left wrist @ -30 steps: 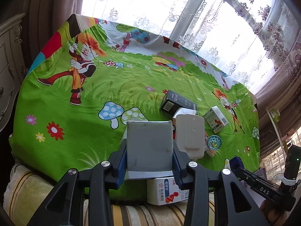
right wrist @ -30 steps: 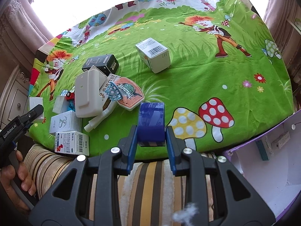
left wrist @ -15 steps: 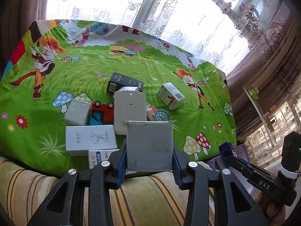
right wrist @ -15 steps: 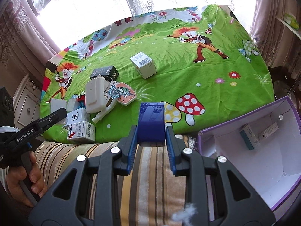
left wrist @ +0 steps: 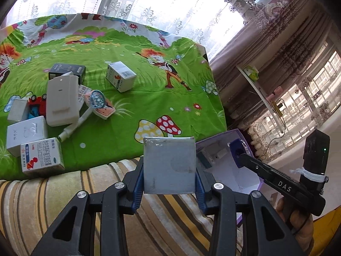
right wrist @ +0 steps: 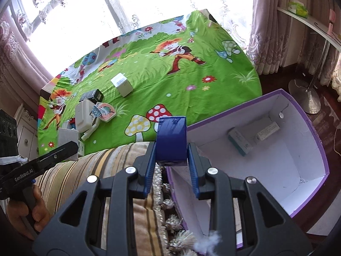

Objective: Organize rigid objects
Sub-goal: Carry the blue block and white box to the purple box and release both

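Observation:
My left gripper point(left wrist: 169, 183) is shut on a grey box point(left wrist: 169, 164), held above the striped cushion edge beside the purple storage box point(left wrist: 245, 183). My right gripper point(right wrist: 171, 166) is shut on a blue box point(right wrist: 171, 140), held over the near left rim of the purple storage box point(right wrist: 315, 140), which holds two small cartons point(right wrist: 239, 141). On the green cartoon cloth point(left wrist: 149, 85) lie several boxes: a white barcode box point(left wrist: 120, 76), a black box point(left wrist: 67, 70), a white flat case point(left wrist: 61, 100) and a medicine carton point(left wrist: 41, 154).
A striped cushion point(left wrist: 64, 192) runs along the near edge of the cloth. A lamp stand point(right wrist: 307, 98) and a shelf point(right wrist: 309, 21) stand right of the storage box. Curtains and a window lie behind. The right gripper shows in the left wrist view point(left wrist: 236, 153).
Both grippers have swung right, away from the pile of boxes towards the purple storage box, each still holding its box. The storage box now fills the right wrist view.

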`<state>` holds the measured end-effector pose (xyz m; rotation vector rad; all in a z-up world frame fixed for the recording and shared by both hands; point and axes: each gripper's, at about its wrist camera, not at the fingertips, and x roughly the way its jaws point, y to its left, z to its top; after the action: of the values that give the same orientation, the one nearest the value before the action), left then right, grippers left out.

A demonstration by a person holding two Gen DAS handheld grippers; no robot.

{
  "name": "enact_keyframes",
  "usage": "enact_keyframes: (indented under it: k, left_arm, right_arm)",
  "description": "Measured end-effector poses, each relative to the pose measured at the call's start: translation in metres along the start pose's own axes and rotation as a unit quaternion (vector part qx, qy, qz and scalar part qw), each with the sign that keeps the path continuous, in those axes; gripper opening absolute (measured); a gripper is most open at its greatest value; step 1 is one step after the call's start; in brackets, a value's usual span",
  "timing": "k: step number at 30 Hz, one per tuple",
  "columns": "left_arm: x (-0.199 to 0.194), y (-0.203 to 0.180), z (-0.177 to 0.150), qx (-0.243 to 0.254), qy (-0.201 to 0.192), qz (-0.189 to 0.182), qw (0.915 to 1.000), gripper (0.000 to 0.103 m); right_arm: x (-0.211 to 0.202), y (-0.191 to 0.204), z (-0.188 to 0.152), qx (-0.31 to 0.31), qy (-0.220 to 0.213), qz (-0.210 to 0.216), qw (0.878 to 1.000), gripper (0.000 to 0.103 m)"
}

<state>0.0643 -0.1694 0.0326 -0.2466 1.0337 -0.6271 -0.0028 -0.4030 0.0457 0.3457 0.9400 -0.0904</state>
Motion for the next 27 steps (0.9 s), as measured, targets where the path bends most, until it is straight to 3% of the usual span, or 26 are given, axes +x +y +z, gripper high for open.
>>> enact_keyframes:
  k: [7,16,19,27]
  left_arm:
    - [0.021,-0.047,-0.014,0.044,0.042,-0.043,0.9972,0.042]
    - [0.045,-0.094,-0.033,0.101,0.101,-0.095,0.9851,0.045]
    - [0.046,-0.097,-0.036,0.108,0.102,-0.094,0.9844,0.057]
    - [0.043,-0.089,-0.033,0.094,0.096,-0.091,0.9867,0.058]
  right_arm:
    - [-0.014,-0.042,-0.007,0.035,-0.009,-0.023,0.999,0.033]
    - [-0.030,-0.074,-0.007,0.070,-0.024,-0.038,0.997,0.034]
    - [-0.029,-0.079,-0.007,0.083,-0.019,-0.031,0.996,0.035]
    - [-0.026,-0.065,-0.007,0.068,-0.014,-0.017,0.997,0.045]
